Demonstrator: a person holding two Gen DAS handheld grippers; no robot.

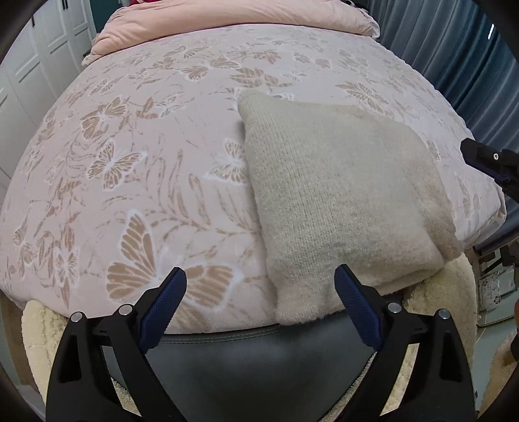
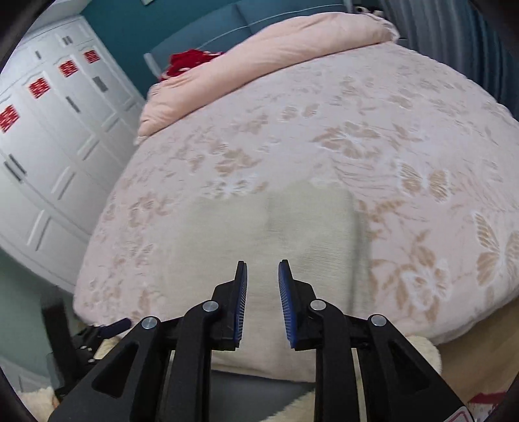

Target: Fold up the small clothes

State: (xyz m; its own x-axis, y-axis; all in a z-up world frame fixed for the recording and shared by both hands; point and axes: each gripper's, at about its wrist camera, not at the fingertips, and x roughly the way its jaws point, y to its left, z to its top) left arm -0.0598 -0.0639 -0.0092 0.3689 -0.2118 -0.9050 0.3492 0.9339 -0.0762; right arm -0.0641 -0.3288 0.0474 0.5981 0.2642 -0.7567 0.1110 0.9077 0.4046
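A folded beige knit garment (image 1: 340, 194) lies flat on the pink butterfly bedspread (image 1: 136, 152) near the bed's front edge. My left gripper (image 1: 259, 282) is open wide and empty, held back from the bed with the garment's near corner between its fingers' line of sight. My right gripper (image 2: 262, 276) is partly open and empty, held above the garment (image 2: 259, 233), which looks blurred in the right wrist view. The right gripper's tip also shows at the right edge of the left wrist view (image 1: 486, 162).
A rolled pink duvet (image 1: 227, 19) lies at the head of the bed. White wardrobes (image 2: 48, 136) stand on the left, blue curtains (image 1: 454, 65) on the right. A cream fluffy rug (image 1: 454, 292) and a dark leather bed frame (image 1: 259, 357) lie below the front edge.
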